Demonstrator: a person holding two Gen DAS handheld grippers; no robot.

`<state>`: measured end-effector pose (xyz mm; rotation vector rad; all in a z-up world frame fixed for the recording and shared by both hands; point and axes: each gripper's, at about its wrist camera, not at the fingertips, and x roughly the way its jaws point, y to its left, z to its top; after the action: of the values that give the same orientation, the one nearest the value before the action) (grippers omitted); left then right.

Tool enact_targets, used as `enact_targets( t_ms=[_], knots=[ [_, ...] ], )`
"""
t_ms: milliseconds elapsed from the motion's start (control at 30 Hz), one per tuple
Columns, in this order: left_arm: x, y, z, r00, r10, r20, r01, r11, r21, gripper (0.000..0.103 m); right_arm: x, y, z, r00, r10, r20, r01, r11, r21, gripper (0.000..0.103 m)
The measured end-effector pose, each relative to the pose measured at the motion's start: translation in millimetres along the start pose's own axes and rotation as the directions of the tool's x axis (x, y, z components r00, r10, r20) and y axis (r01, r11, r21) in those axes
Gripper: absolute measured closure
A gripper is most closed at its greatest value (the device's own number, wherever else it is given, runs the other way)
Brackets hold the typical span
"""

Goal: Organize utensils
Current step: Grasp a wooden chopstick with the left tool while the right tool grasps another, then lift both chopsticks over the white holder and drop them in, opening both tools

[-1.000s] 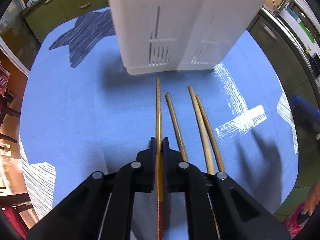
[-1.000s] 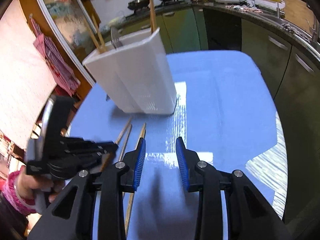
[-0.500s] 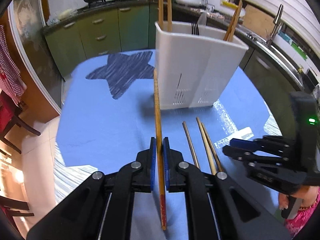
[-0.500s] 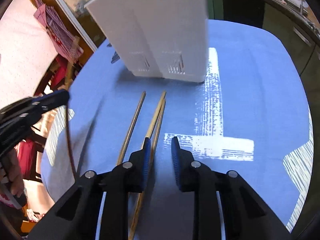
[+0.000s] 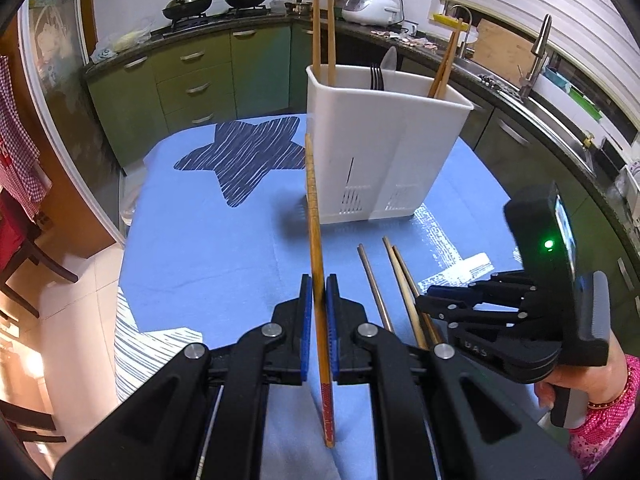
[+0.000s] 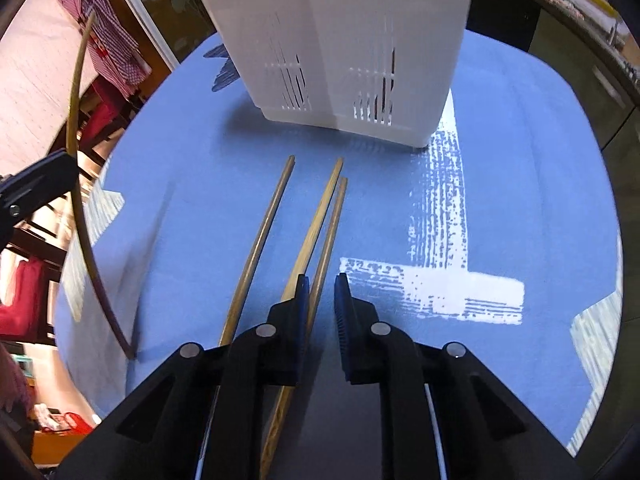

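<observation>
A slim wooden chopstick with a red patterned end (image 5: 317,264) stood clamped in the left gripper (image 5: 319,300), long axis pointing toward the white plastic utensil caddy (image 5: 384,152) ahead, which held chopsticks and a fork. The right gripper (image 6: 320,300), released, straddled three wooden chopsticks (image 6: 320,220) lying on the blue-clothed worktop (image 6: 520,160).

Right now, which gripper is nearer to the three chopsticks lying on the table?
Right. The right gripper hangs just over the three chopsticks, its fingers around one. The left gripper is off to their left, lifted, clamping a fourth chopstick.
</observation>
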<state>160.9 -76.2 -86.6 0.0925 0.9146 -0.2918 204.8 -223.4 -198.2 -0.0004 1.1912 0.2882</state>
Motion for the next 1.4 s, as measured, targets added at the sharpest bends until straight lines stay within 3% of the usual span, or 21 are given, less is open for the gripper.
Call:
enact_targets(
  t_ms=[200, 533, 733, 1000, 1400],
  knots=[
    [-2, 0, -2, 1.000, -0.005, 0.002, 0.005, 1.000, 0.006, 0.096, 10, 11, 13, 0.997, -0.083, -0.010, 0.083, 0.996, -0.030, 0.090],
    [-3, -2, -2, 1.000, -0.013, 0.002, 0.013, 1.000, 0.017, 0.096, 6, 0, 15, 1.000, -0.025, 0.014, 0.025, 0.999, 0.032, 0.096],
    [-9, -5, -2, 1.000, -0.024, 0.017, 0.024, 0.999, 0.025, 0.096, -37, -15, 2, 0.994, 0.015, 0.110, -0.021, 0.998, 0.055, 0.097],
    [-22, -9, -2, 0.999, -0.024, 0.048, 0.021, 0.999, 0.045, 0.096, -105, -25, -23, 0.967, 0.057, 0.248, -0.073, 0.996, 0.056, 0.097],
    [-37, -12, -4, 0.997, -0.027, 0.076, 0.023, 0.998, 0.059, 0.096, -150, -24, -51, 0.932, 0.092, 0.350, -0.117, 0.992, 0.050, 0.097]
  ],
)
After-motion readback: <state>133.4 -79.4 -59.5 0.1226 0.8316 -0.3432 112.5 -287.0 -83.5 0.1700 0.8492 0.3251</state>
